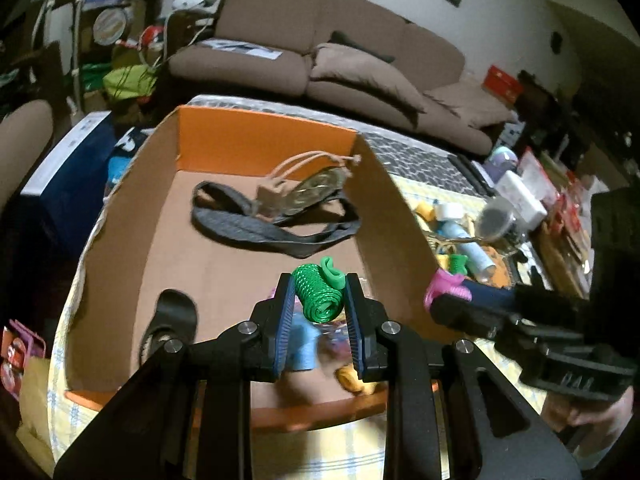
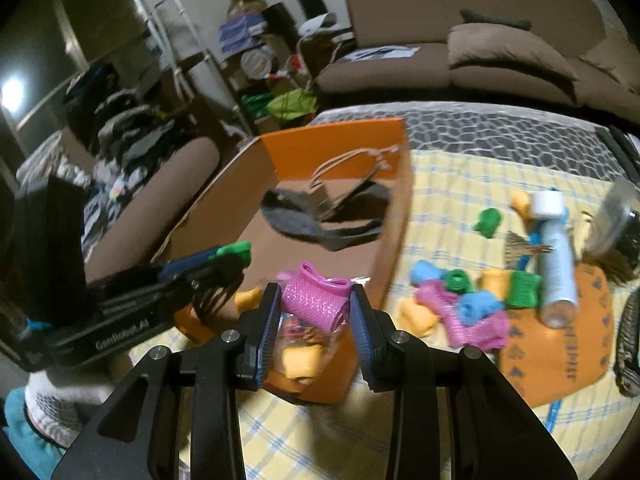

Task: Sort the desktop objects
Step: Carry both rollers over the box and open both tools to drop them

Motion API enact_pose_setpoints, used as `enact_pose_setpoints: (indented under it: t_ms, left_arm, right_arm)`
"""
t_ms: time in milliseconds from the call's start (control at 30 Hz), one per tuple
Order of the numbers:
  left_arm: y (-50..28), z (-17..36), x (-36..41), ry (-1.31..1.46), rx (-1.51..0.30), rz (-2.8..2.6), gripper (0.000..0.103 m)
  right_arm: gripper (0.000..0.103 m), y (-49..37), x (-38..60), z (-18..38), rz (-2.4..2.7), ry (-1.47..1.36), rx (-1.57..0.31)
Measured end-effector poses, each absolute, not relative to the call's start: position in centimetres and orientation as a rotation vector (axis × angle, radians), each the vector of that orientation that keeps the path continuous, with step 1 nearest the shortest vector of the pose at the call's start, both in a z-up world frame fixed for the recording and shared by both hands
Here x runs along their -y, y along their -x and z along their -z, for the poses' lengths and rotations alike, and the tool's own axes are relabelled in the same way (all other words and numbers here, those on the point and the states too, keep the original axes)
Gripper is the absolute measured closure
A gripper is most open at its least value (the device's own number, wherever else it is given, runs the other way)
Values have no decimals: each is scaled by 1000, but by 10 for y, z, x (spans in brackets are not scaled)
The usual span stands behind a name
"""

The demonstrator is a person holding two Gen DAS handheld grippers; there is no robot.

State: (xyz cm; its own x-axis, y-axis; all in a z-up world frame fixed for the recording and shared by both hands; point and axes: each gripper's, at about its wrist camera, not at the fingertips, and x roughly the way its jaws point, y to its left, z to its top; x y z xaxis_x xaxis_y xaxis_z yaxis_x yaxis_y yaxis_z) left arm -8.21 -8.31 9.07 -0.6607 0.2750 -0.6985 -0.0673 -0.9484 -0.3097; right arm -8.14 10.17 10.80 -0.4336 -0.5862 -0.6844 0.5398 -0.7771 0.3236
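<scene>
Gripping a green roller (image 1: 319, 297), the left gripper (image 1: 320, 308) hangs over the open cardboard box (image 1: 256, 148), its fingers (image 1: 285, 312) clenched on the roller's sides. The right gripper (image 2: 315, 312) holds a pink roller (image 2: 314, 300) the same way, above the box's near corner. In the box lie a grey strap (image 1: 256, 228), a round tin (image 1: 316, 192) and a few small rollers, blurred. More rollers (image 2: 460, 304) and a spray bottle (image 2: 556, 264) lie on the yellow checked cloth (image 2: 460, 184) beside the box.
</scene>
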Motion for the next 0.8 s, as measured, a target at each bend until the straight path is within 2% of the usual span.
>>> enact_pose_setpoints:
  t_ms: [600,700,800]
  left_arm:
    - [83,-76,117,1280,440,-2708,79]
    - [82,-78,120,1275,450,-2720,73]
    - [81,-79,123,1273,455,-2732,63]
  right_arm:
    - [66,74,-39,-82,2128,-1117,-67]
    - [64,73,-36,-81,2118,-1121,-71]
    - [51,71,-34,-84,2115,-1104,-76]
